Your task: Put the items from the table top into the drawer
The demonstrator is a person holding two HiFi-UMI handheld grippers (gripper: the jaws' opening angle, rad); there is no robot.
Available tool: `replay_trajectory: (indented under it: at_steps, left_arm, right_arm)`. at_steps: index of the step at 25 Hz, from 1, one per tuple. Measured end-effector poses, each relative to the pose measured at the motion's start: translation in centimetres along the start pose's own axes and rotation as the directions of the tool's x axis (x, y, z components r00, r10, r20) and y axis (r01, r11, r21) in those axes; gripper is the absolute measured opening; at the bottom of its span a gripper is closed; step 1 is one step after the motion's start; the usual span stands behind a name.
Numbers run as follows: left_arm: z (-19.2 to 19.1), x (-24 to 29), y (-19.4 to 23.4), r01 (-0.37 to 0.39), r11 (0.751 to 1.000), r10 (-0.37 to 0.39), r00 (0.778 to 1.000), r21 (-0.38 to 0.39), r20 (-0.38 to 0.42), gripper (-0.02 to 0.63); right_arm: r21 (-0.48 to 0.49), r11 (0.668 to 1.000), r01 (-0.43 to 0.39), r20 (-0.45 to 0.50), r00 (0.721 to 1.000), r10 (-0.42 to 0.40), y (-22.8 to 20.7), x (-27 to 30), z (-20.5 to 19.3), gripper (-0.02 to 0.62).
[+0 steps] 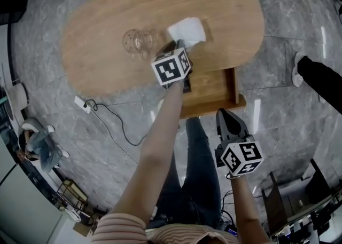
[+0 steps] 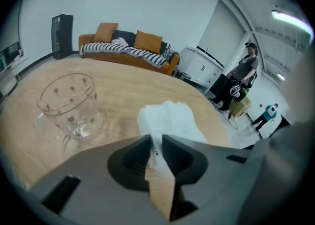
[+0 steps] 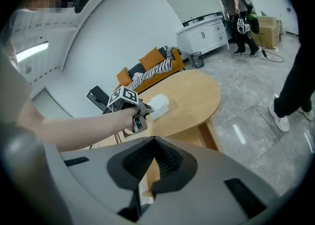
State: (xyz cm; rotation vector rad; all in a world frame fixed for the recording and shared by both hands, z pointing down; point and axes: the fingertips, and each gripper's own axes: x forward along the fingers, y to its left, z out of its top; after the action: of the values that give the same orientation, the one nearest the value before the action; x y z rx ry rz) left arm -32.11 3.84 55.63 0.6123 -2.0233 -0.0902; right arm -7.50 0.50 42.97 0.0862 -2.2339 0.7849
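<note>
A white soft packet (image 1: 188, 30) lies on the oval wooden table (image 1: 107, 18), with a clear dotted glass cup (image 1: 138, 40) to its left. My left gripper (image 1: 178, 44) reaches over the table and is shut on the packet's near edge. In the left gripper view the packet (image 2: 170, 120) fills the narrow gap at the left gripper (image 2: 156, 143), and the glass (image 2: 69, 103) stands to the left. The drawer (image 1: 235, 85) is pulled out at the table's near side. My right gripper (image 1: 223, 113) hangs shut and holds nothing, below the drawer front; the right gripper (image 3: 153, 143) faces the table.
A power strip with cable (image 1: 83, 104) lies on the grey floor left of the drawer. A bystander's shoe (image 1: 297, 69) is at the right. An orange sofa (image 2: 128, 47) stands beyond the table. A person (image 3: 236, 7) stands far off by white cabinets.
</note>
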Motion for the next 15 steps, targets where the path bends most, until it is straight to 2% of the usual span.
replay_trajectory:
  at_steps: [5, 15]
  left_arm:
    - [0.4, -0.3, 0.1, 0.024, 1.0, -0.024, 0.999, -0.01, 0.024, 0.032]
    - [1.7, -3.3, -2.3, 0.167, 0.985, -0.169, 0.985, 0.044, 0.044, 0.018]
  right_arm:
    - [0.014, 1.0, 0.005, -0.007, 1.0, -0.005, -0.1, 0.0, -0.6, 0.009]
    - [0.056, 0.997, 0.047, 0.04, 0.998, -0.05, -0.1, -0.4, -0.3, 0.009]
